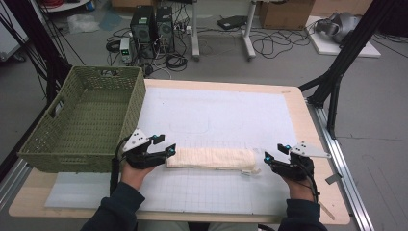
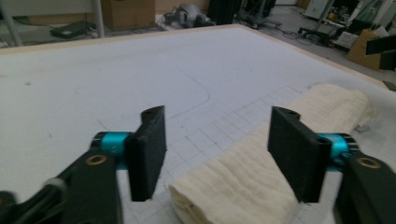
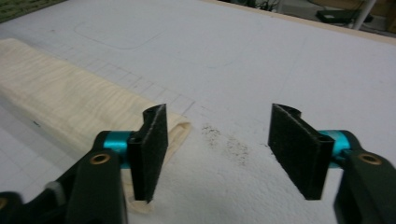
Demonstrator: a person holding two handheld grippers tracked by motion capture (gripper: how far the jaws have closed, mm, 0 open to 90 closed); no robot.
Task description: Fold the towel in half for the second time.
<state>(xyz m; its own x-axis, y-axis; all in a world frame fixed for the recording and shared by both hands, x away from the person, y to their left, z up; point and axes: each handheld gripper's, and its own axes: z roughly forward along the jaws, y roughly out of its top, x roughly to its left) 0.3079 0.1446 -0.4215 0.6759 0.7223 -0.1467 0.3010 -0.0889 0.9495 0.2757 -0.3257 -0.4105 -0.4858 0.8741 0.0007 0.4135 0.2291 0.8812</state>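
A folded cream towel [image 1: 210, 159] lies as a long strip on the white mat [image 1: 216, 115] near the front of the surface [image 1: 308, 144], with a green woven basket [image 1: 84, 120] at the far left. The left tongs [image 1: 169, 148] stand open at the towel's left end, with that end lying below and between the jaws in the left gripper view, not pinched. The right tongs [image 1: 270, 158] are open too, just past the right end; the towel's corner sits beside one jaw.

The step in hand looks like a fresh grasp on both ends. To do it well, lower each pair so the jaws straddle all layers, close both together, and lift evenly so the fold holds and nothing sags.
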